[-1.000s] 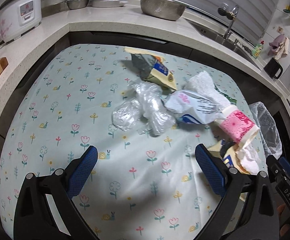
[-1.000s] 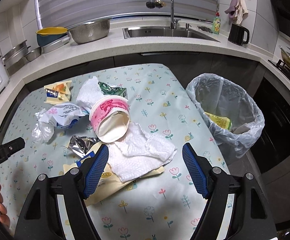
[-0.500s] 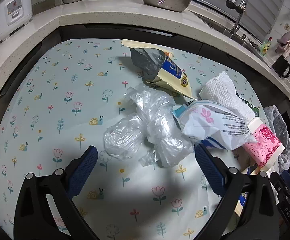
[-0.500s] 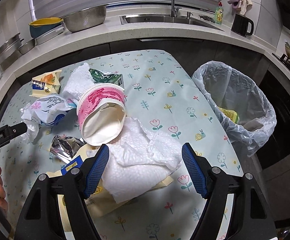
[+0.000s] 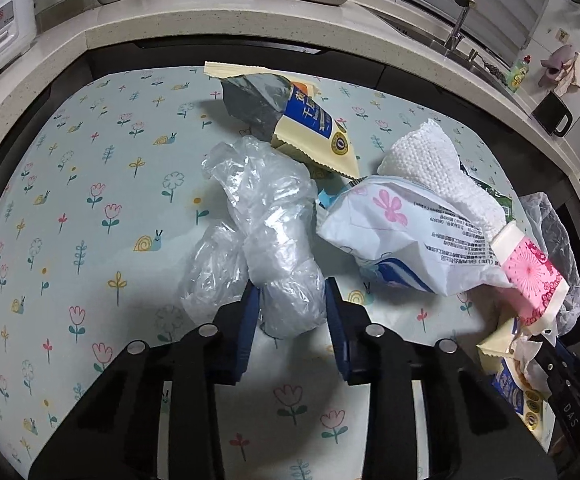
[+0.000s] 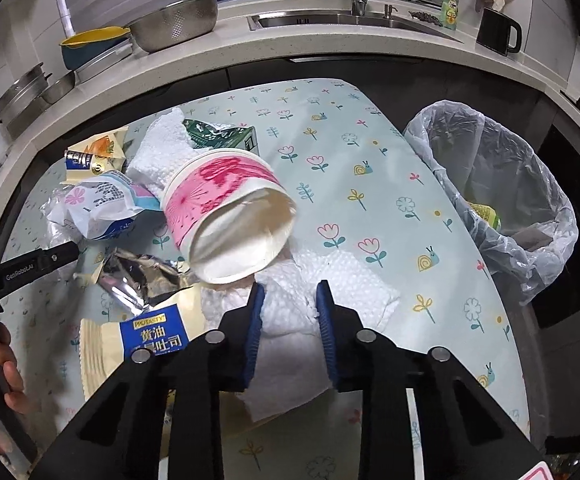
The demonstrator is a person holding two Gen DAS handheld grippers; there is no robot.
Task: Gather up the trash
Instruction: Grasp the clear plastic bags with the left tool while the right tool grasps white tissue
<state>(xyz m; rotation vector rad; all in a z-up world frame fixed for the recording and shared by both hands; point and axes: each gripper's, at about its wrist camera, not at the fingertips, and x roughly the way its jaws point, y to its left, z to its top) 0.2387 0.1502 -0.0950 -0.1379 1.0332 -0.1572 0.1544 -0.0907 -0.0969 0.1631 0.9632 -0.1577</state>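
The left tongs (image 5: 292, 312) are closing, blue pads pressed on a crumpled clear plastic bag (image 5: 265, 236) lying on the flowered counter (image 5: 89, 184). The right tongs (image 6: 290, 300) are closing on a white paper towel (image 6: 310, 312), with the lined trash bin (image 6: 502, 208) at two o'clock.

Even indoor light, strong fisheye bend in both wrist views

Soft shadow pools on the flowered cloth (image 5: 89, 184) just beneath and ahead of the left claw (image 5: 292, 300); the crumpled clear plastic (image 5: 265, 240) between its pads shows pale glare. Ahead of the right claw (image 6: 290, 296) the white paper towel (image 6: 330, 292) is nearly washed out. Edges curve and darken to black corners; both views stay sharp.
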